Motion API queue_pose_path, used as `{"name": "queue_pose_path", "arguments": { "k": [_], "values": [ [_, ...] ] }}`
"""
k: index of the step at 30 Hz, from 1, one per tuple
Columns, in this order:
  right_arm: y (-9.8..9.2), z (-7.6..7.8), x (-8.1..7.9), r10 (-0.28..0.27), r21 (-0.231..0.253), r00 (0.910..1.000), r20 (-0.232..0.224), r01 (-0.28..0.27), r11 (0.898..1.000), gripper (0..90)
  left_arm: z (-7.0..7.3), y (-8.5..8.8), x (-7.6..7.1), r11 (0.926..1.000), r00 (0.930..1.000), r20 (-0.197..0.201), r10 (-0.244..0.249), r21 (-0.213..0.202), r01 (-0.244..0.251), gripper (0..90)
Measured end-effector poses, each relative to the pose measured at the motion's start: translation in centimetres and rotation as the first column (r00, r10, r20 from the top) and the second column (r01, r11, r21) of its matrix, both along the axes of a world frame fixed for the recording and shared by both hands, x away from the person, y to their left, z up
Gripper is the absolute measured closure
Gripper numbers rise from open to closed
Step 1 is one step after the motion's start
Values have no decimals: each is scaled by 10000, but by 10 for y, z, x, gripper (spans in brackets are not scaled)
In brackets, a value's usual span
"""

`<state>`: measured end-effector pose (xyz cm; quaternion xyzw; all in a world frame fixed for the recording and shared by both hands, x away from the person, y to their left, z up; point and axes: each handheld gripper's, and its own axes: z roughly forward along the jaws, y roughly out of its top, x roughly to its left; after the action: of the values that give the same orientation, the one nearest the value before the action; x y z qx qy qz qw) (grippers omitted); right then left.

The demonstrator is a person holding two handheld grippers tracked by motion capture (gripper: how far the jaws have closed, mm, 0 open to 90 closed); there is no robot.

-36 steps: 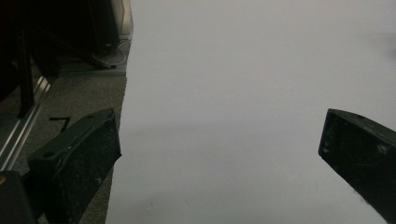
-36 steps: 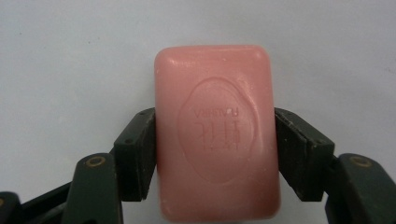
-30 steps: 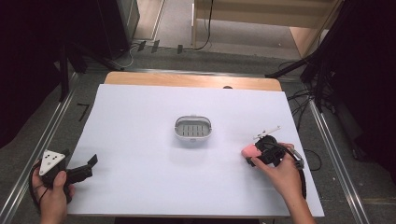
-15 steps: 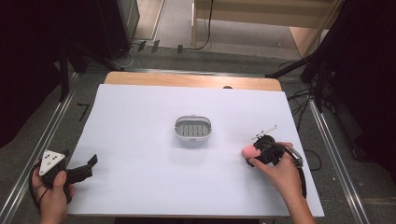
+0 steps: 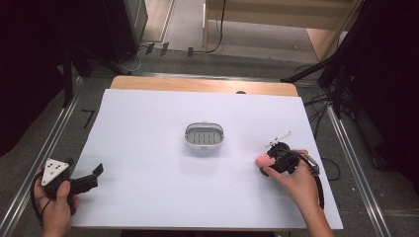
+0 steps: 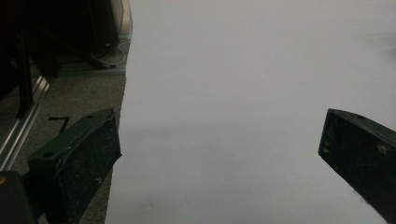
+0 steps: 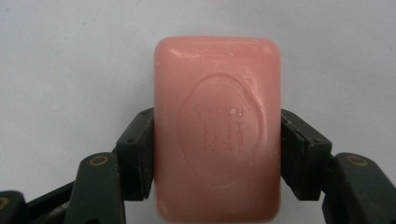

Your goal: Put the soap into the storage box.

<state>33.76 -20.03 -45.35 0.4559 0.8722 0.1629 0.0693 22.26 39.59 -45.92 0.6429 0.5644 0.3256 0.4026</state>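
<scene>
A pink soap bar (image 7: 217, 126) with an oval stamp lies flat on the white table sheet (image 5: 148, 138), and the pads of my right gripper (image 7: 217, 149) press on both of its long sides. From above, the soap (image 5: 264, 160) pokes out to the left of my right gripper (image 5: 272, 164), at the table's right front. A grey soap dish (image 5: 204, 135) with a slotted floor stands near the middle, to the left of the soap and farther back. My left gripper (image 5: 96, 174) rests at the front left edge, open; its jaws are wide apart with nothing between them.
The wooden table edge (image 5: 202, 85) runs along the back. Metal rails (image 5: 44, 148) flank the table on both sides, and cables lie on the floor at the right (image 5: 321, 103). Dark equipment stands behind at the left.
</scene>
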Motion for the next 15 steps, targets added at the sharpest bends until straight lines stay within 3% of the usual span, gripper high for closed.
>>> {"name": "queue_pose_path", "arguments": {
  "k": [8,15],
  "values": [
    [0,2,1,276,-92,9989,372,-273,9996,383,0,0,0,10000,10000,-1,-15,14,15,0],
    [0,9,4,557,145,9975,427,-564,9983,383,0,0,0,10000,10000,-9,-14,28,14,0]
  ]
}}
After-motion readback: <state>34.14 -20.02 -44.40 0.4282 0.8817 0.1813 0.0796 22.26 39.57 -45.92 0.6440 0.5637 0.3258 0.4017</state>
